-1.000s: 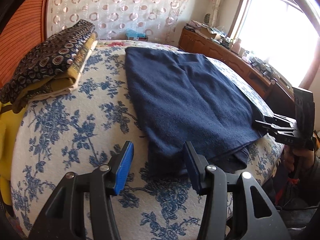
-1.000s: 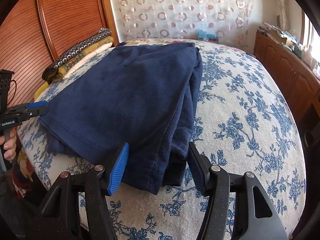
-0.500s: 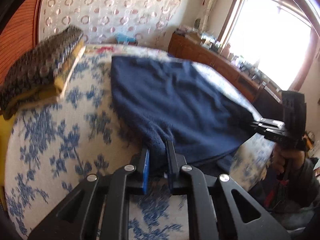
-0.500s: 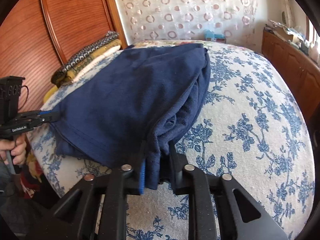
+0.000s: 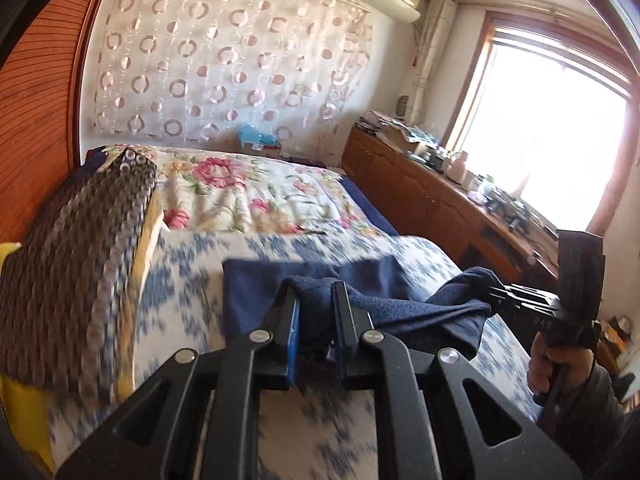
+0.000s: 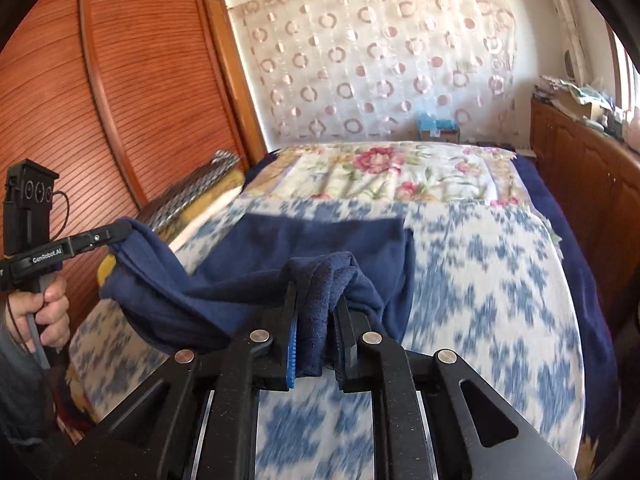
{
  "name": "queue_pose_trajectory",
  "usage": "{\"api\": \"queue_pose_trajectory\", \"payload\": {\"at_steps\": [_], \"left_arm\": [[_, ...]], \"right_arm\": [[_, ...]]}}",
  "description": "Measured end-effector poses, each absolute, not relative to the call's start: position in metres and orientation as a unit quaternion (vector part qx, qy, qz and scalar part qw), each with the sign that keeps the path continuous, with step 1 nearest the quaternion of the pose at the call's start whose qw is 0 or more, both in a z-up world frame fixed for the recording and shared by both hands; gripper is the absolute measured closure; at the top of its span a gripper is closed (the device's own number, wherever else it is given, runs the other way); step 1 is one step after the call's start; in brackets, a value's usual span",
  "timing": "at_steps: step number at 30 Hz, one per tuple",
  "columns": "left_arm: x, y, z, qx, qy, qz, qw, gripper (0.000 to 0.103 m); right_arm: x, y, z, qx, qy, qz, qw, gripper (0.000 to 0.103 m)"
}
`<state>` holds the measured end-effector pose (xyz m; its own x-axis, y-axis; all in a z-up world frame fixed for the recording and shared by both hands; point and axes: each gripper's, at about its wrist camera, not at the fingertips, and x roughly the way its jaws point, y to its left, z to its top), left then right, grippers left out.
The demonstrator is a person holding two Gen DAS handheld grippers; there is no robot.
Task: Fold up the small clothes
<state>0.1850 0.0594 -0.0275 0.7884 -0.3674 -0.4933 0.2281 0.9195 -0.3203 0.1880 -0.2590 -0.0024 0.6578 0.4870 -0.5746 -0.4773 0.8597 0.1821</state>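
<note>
A navy blue garment (image 5: 400, 312) lies on the bed with its near edge lifted off the cover. My left gripper (image 5: 314, 286) is shut on one near corner, a bunch of cloth pinched between its blue pads. My right gripper (image 6: 316, 294) is shut on the other near corner of the garment (image 6: 320, 236). In the left wrist view the right gripper (image 5: 491, 291) shows at the right, cloth hanging from its tip. The left gripper (image 6: 120, 229) appears at the left of the right wrist view. The cloth sags between the two grips.
A stack of folded patterned clothes (image 5: 80, 260) sits on the bed's left side by the wooden wardrobe (image 6: 120, 100). A floral quilt (image 5: 248, 192) covers the far half. A cluttered wooden sideboard (image 5: 440, 200) runs under the window. A hand (image 6: 44, 312) holds each gripper.
Both grippers went from open around the garment's near corners to shut on them, then rose and moved forward, lifting the near edge off the bed.
</note>
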Motion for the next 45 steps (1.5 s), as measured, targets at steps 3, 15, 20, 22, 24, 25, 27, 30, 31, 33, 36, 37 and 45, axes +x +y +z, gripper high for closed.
{"api": "queue_pose_trajectory", "payload": {"at_steps": [3, 15, 20, 22, 24, 25, 27, 30, 31, 33, 36, 37, 45], "left_arm": [[0.216, 0.064, -0.034, -0.123, 0.291, -0.148, 0.937, 0.092], [0.283, 0.063, -0.073, -0.105, 0.334, -0.110, 0.930, 0.089], [0.272, 0.060, -0.063, -0.085, 0.325, -0.121, 0.934, 0.058], [0.267, 0.062, -0.059, -0.082, 0.320, -0.127, 0.935, 0.046], [0.258, 0.064, -0.058, -0.079, 0.319, -0.133, 0.935, 0.044], [0.255, 0.064, -0.059, -0.076, 0.321, -0.134, 0.934, 0.044], [0.249, 0.064, -0.064, -0.072, 0.331, -0.132, 0.932, 0.044], [0.249, 0.064, -0.077, -0.071, 0.352, -0.135, 0.924, 0.044], [0.249, 0.063, -0.079, -0.069, 0.357, -0.134, 0.922, 0.044], [0.253, 0.062, -0.086, -0.071, 0.368, -0.131, 0.918, 0.044], [0.261, 0.058, -0.093, -0.068, 0.379, -0.132, 0.914, 0.044], [0.266, 0.057, -0.094, -0.064, 0.382, -0.130, 0.913, 0.044], [0.294, 0.060, -0.098, -0.072, 0.380, -0.116, 0.915, 0.044]], "right_arm": [[0.224, -0.256, -0.004, 0.000, 0.325, 0.256, 0.911, 0.092], [0.309, -0.243, -0.028, -0.049, 0.352, 0.222, 0.908, 0.065], [0.303, -0.258, -0.016, -0.059, 0.326, 0.221, 0.917, 0.051], [0.296, -0.265, -0.013, -0.069, 0.318, 0.226, 0.918, 0.051], [0.291, -0.269, -0.012, -0.077, 0.316, 0.230, 0.917, 0.051], [0.287, -0.272, -0.013, -0.082, 0.315, 0.232, 0.917, 0.051], [0.282, -0.273, -0.015, -0.093, 0.316, 0.237, 0.914, 0.050], [0.284, -0.267, -0.026, -0.112, 0.331, 0.245, 0.904, 0.050], [0.288, -0.262, -0.031, -0.118, 0.338, 0.246, 0.901, 0.050], [0.298, -0.254, -0.037, -0.120, 0.346, 0.255, 0.895, 0.050], [0.315, -0.242, -0.045, -0.125, 0.353, 0.257, 0.891, 0.050], [0.323, -0.237, -0.048, -0.128, 0.355, 0.259, 0.889, 0.050], [0.357, -0.236, -0.055, -0.077, 0.370, 0.315, 0.871, 0.091]]}}
